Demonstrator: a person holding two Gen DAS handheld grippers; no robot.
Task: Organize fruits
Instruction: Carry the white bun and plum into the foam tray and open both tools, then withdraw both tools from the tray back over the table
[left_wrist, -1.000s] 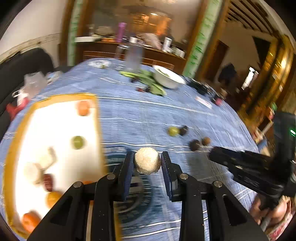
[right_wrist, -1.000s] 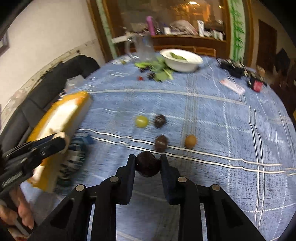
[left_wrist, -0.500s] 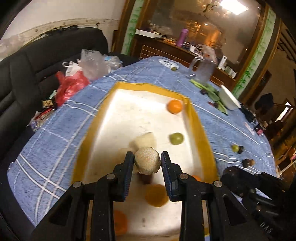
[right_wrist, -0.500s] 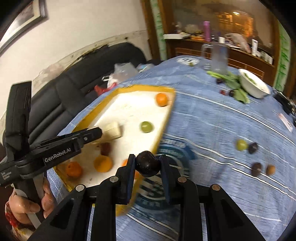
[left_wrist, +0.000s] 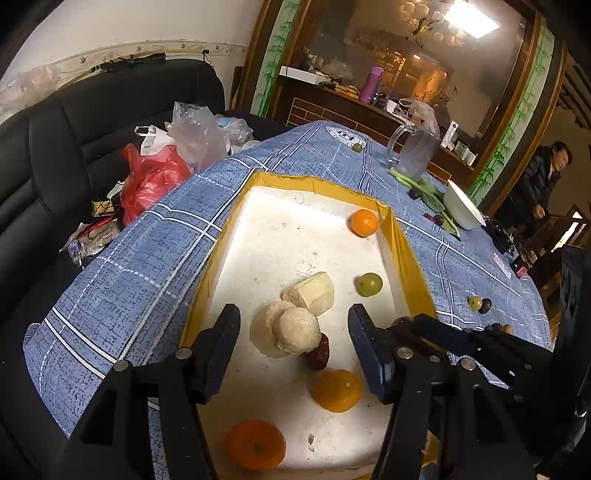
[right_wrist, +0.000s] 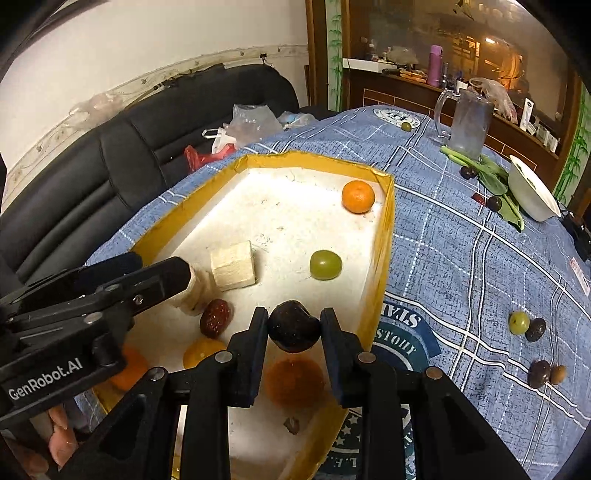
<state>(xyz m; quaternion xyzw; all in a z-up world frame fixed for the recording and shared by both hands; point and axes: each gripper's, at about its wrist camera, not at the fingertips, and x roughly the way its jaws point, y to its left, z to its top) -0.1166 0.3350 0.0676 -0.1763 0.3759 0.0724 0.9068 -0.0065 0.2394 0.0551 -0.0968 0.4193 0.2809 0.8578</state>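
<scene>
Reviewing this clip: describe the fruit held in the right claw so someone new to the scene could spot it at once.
Find the yellow-rimmed white tray on the blue plaid tablecloth. Over its near right side, the right claw is shut on a round, dark purple-brown fruit. Unlike the wrinkled red date and green grape lying on the tray floor, it is near-black and gripped between two black fingers.

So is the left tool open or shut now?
Open. The left tool has its fingers spread wide, touching nothing; the pale round fruit lies between them in the tray.
</scene>
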